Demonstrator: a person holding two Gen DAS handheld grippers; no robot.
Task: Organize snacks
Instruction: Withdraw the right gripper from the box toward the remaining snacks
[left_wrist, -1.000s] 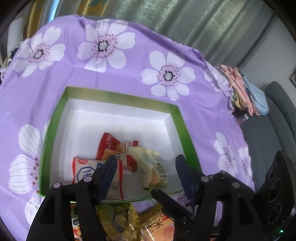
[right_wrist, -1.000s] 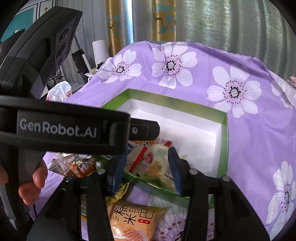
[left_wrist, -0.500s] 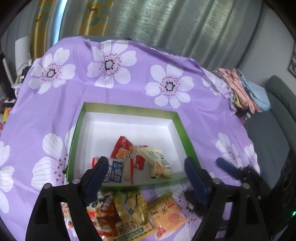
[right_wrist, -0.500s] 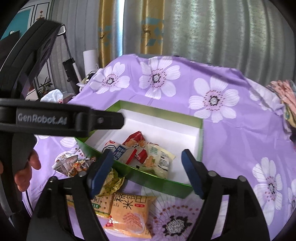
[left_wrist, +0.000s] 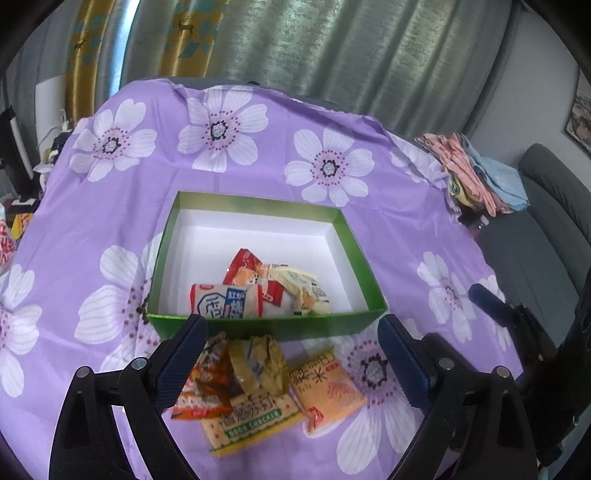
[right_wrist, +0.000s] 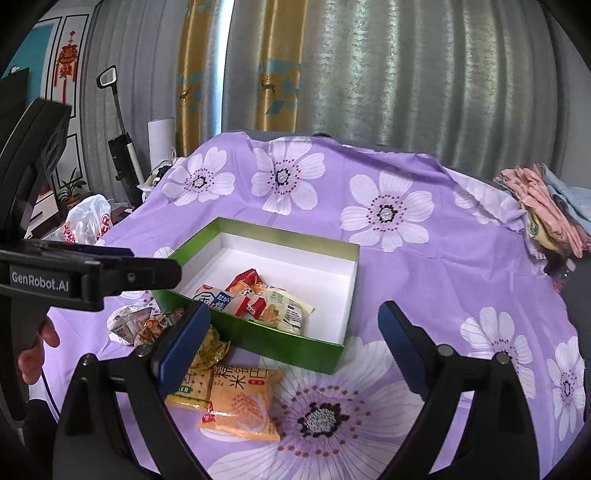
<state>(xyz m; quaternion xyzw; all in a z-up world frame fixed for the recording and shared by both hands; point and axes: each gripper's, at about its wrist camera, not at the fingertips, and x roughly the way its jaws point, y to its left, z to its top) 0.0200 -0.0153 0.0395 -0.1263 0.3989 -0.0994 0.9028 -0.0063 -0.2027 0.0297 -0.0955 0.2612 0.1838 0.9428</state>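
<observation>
A green box (left_wrist: 264, 328) with a white inside holds several snack packets: a white, red and blue one (left_wrist: 225, 301), red ones (left_wrist: 245, 267) and a pale yellow one (left_wrist: 303, 291). On the cloth in front of the box lie a brown-orange packet (left_wrist: 203, 387), an olive packet (left_wrist: 258, 365), a soda cracker pack (left_wrist: 255, 421) and an orange rice cracker pack (left_wrist: 325, 387). My left gripper (left_wrist: 291, 325) hovers above these loose packs. Its jaws are opening, with nothing between them. My right gripper (right_wrist: 293, 312) hangs before the box's near corner (right_wrist: 332, 354). Its jaws are also opening and hold nothing.
A purple flowered cloth (left_wrist: 258, 155) covers the table. Folded clothes (left_wrist: 476, 173) lie at its far right edge, with a grey sofa (left_wrist: 546, 229) beyond. A white plastic bag (right_wrist: 86, 221) and crumpled packets (right_wrist: 144, 325) are at the left. A hand (right_wrist: 37, 347) holds the left gripper.
Both grippers have drawn back and up from the box, and their jaws have spread wide. The pale yellow packet that was between the right fingers now lies in the box.
</observation>
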